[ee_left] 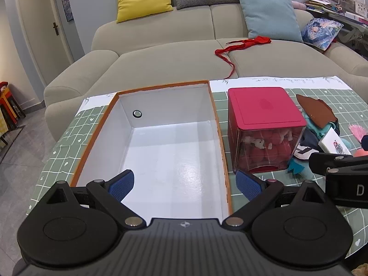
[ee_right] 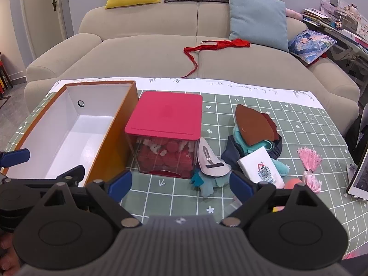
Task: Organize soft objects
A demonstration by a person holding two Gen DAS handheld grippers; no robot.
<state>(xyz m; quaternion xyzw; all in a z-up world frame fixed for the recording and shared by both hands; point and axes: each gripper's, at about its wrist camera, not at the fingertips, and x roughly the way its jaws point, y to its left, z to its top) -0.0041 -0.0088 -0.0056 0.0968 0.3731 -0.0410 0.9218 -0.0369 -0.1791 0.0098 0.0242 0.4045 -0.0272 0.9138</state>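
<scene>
The empty box [ee_right: 69,133] fills the left of the right wrist view, the red-lidded cube [ee_right: 164,138] at centre, the pile of soft things [ee_right: 248,151] right of it. Nothing looks sorted yet. Both the left gripper [ee_left: 184,184] and right gripper [ee_right: 180,185] gape wide, holding nothing. Next, I judge, the right one must reach the pile.

two handheld grippers: the left gripper [ee_left: 184,185] and right gripper [ee_right: 180,184] share black hinged arms, round black discs, silver rivets, ribbed grey bodies and blue textured pads [ee_left: 122,184].
</scene>
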